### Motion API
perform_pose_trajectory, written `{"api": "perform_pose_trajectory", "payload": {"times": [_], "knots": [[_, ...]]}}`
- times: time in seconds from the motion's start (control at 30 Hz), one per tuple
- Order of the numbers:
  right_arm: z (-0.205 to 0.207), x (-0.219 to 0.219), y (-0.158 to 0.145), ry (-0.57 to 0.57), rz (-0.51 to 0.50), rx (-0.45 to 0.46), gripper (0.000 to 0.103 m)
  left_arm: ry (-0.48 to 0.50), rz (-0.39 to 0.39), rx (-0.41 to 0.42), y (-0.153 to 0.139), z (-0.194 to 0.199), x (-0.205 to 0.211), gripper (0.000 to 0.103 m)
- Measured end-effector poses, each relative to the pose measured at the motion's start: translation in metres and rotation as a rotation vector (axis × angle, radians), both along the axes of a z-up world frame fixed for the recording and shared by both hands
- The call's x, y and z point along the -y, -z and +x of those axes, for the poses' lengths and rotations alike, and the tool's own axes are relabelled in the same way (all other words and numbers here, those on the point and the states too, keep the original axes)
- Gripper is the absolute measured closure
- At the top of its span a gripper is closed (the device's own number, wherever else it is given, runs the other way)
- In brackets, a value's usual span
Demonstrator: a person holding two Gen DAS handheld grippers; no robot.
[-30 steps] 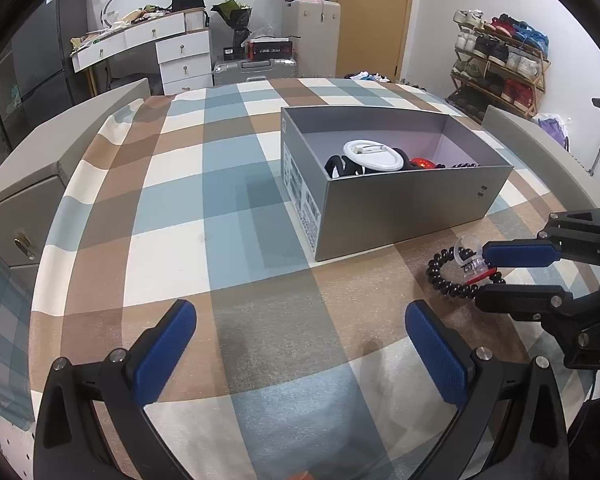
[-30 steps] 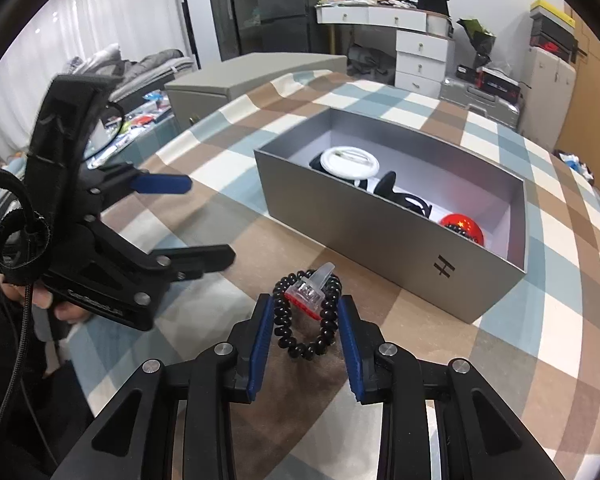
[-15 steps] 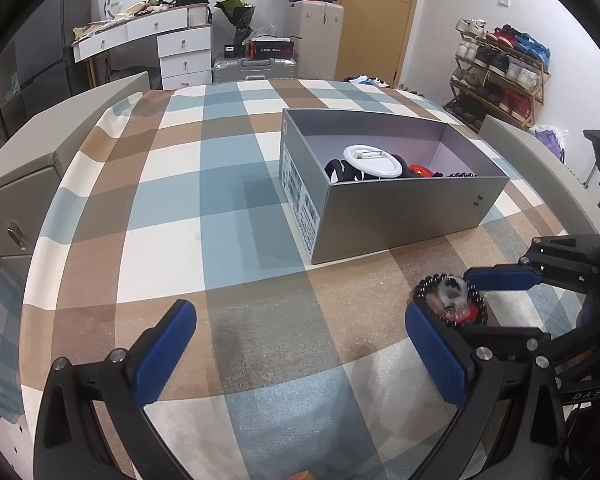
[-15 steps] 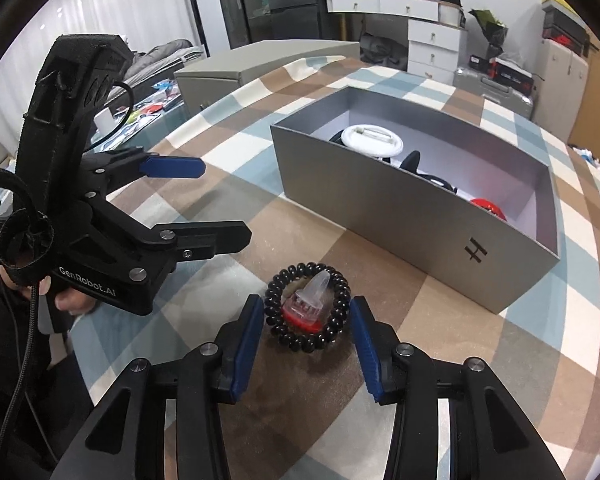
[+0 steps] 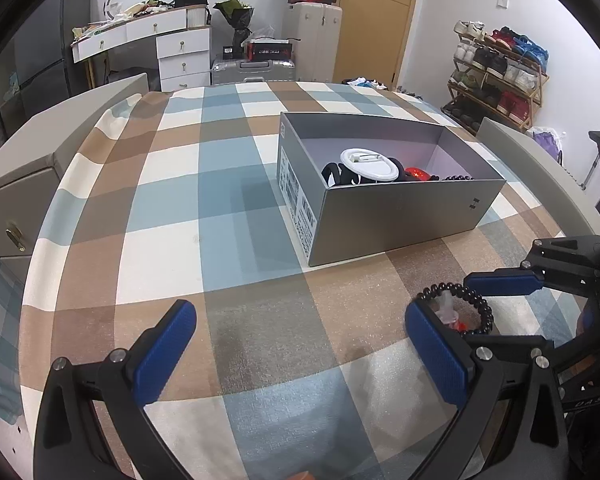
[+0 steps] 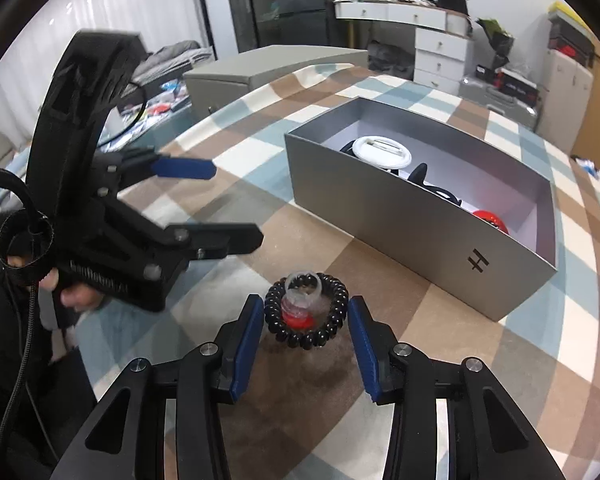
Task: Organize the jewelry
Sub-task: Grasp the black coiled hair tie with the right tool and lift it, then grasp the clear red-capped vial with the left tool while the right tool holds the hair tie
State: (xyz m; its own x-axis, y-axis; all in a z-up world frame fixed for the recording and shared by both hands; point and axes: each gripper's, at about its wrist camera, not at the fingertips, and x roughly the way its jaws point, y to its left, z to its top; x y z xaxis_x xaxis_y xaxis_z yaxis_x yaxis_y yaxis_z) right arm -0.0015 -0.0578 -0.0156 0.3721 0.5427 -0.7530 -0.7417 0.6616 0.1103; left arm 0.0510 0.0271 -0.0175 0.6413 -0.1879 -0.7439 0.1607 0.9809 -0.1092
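Black bead bracelet (image 6: 306, 312) lies flat on the checked cloth (image 5: 172, 240), just in front of the grey box's (image 6: 400, 216) near wall, with a small clear-and-red piece (image 6: 300, 304) inside its ring. Right gripper (image 6: 306, 342) straddles the bracelet; jaws closing, pads not pressing on the beads. Left gripper (image 5: 300, 344) hovers left of the bracelet, fingers wide, nothing between them. The box holds a white round case (image 5: 370, 164) and dark and red items.

Right tool (image 6: 306, 334) has drawn back from the grey box (image 6: 400, 216), dragging the black bead bracelet (image 6: 306, 316) with it along the tabletop (image 6: 440, 320). Its jaws widened off the beads and are now closing again. Bracelet sits nearer the left tool (image 5: 300, 344).
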Motion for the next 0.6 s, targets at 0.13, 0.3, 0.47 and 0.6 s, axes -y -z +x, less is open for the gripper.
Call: {"api": "perform_pose_trajectory", "payload": {"times": [0.13,0.3,0.47,0.6], "knots": [[0.002,0.006,-0.006,0.002,0.060,-0.021,0.065,-0.003,-0.001,0.001,-0.001,0.000,-0.001,0.001],[0.007,0.018,-0.017,0.017,0.164,-0.049,0.064,0.001,-0.016,0.003,-0.002,-0.001,-0.002,0.001],[0.008,0.029,-0.028,0.047,0.220,-0.037,0.064,0.028,-0.037,-0.009,-0.001,-0.002,0.000,0.001],[0.009,0.037,-0.035,0.066,0.240,-0.031,0.064,0.093,-0.042,-0.018,-0.001,-0.005,0.011,0.001]]}}
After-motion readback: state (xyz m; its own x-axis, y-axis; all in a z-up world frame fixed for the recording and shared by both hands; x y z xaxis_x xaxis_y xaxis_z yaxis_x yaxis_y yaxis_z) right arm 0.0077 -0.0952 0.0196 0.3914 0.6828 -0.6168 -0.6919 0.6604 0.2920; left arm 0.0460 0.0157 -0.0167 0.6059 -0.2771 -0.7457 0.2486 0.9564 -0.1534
